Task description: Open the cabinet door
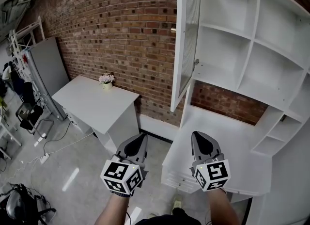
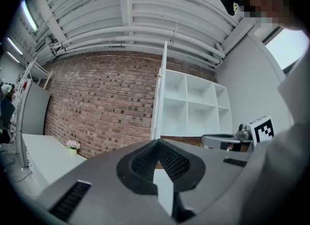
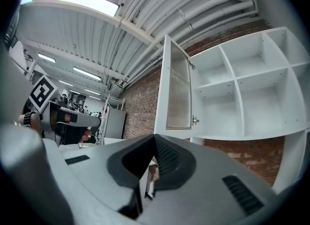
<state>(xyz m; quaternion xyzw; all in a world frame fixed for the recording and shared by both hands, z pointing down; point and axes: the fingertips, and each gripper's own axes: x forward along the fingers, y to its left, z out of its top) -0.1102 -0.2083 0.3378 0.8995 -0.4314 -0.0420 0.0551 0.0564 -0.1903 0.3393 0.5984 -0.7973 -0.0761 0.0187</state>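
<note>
The cabinet door (image 1: 186, 40) already stands wide open. It hangs on its hinges at the left edge of the shelf unit (image 1: 255, 20) and juts out edge-on towards the room, above the left end of the white desk (image 1: 227, 141). Its ribbed glass panel shows clearly in the right gripper view (image 3: 178, 93), and the bare white compartments behind it are fully exposed, so the task looks finished.

Both grippers sit low and close to the person's body, well apart from the door. That fits a resting pose rather than a reach. The left gripper (image 1: 141, 136) points level towards the brick wall (image 1: 121, 25), and its jaws are clenched together on nothing; its own view shows the tips meeting (image 2: 158, 144). The right gripper (image 1: 198, 136) hovers over the desk's front edge, and its jaws are likewise pressed closed with nothing between them (image 3: 154, 139).

Neither gripper touches the door, which keeps its angle unaided. A small flower pot (image 1: 106, 81) stands at the back edge of a separate white table, clear of the door's swing.
</note>
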